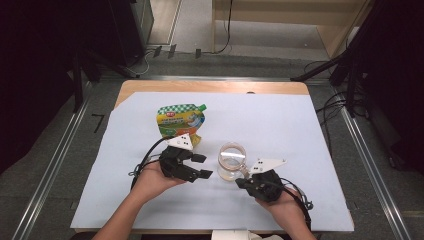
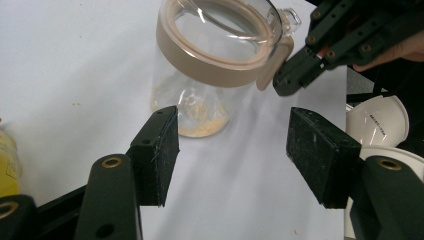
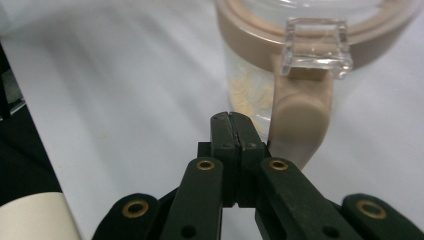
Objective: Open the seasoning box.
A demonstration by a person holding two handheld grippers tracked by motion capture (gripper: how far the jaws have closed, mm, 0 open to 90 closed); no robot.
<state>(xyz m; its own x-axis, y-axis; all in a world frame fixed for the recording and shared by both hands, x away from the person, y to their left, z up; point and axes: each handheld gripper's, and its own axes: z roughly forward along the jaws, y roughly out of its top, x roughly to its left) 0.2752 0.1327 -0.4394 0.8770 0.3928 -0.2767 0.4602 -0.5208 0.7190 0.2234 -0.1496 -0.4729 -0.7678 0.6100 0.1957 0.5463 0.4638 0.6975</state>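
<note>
Meanwhile the glass jar (image 1: 232, 161) stood on the white sheet (image 1: 280, 125) between both hands; the right gripper (image 1: 243, 180), jaws pressed together and empty, touched its beige clasp (image 3: 300, 125), while the left gripper (image 1: 202, 166) waited agape beside it.

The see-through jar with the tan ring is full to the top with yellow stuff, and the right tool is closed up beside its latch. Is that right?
Not quite. The jar is nearly empty: the left gripper view shows just a little yellowish powder at the bottom. The rest holds: the right tool is closed beside the tan latch.
</note>
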